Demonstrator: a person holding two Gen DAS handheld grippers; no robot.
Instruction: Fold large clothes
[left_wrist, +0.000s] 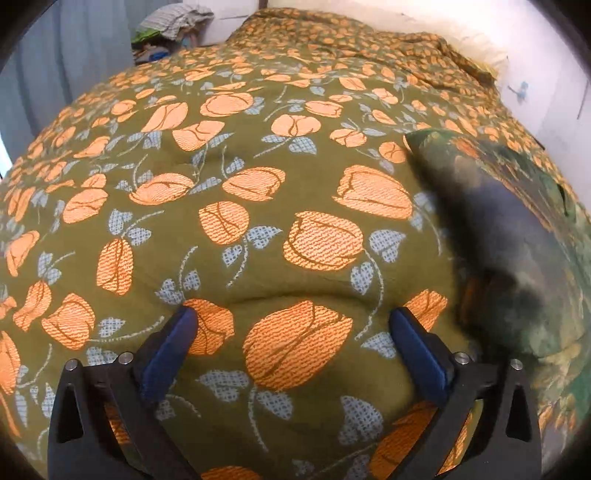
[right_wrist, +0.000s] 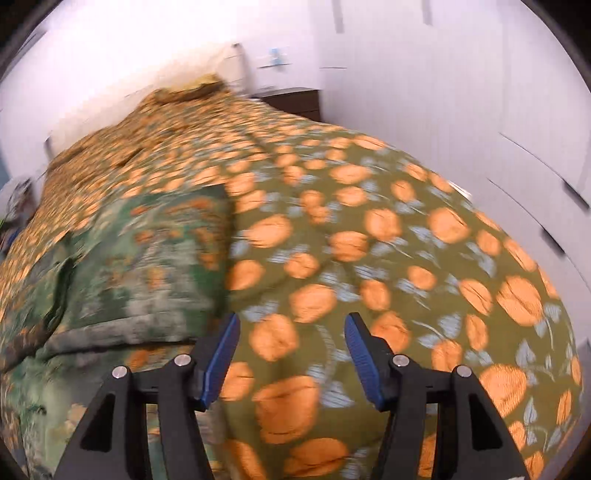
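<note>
A green garment with a mottled print lies folded flat on the bed. It fills the right side of the left wrist view (left_wrist: 517, 240) and the left side of the right wrist view (right_wrist: 140, 266). My left gripper (left_wrist: 292, 313) hovers over the bedspread (left_wrist: 258, 166) just left of the garment, its blue-padded jaws wide open and holding nothing. In its own blurred view my right gripper (right_wrist: 292, 319) stands open over bare bedspread (right_wrist: 369, 240), just right of the garment's edge, with nothing between its pads.
The olive bedspread with orange tulips covers the whole bed. A heap of clothes (left_wrist: 173, 22) sits beyond the far left corner. A dark nightstand (right_wrist: 291, 101) stands by the bed's head, and white wardrobe doors (right_wrist: 498, 129) run along the right side.
</note>
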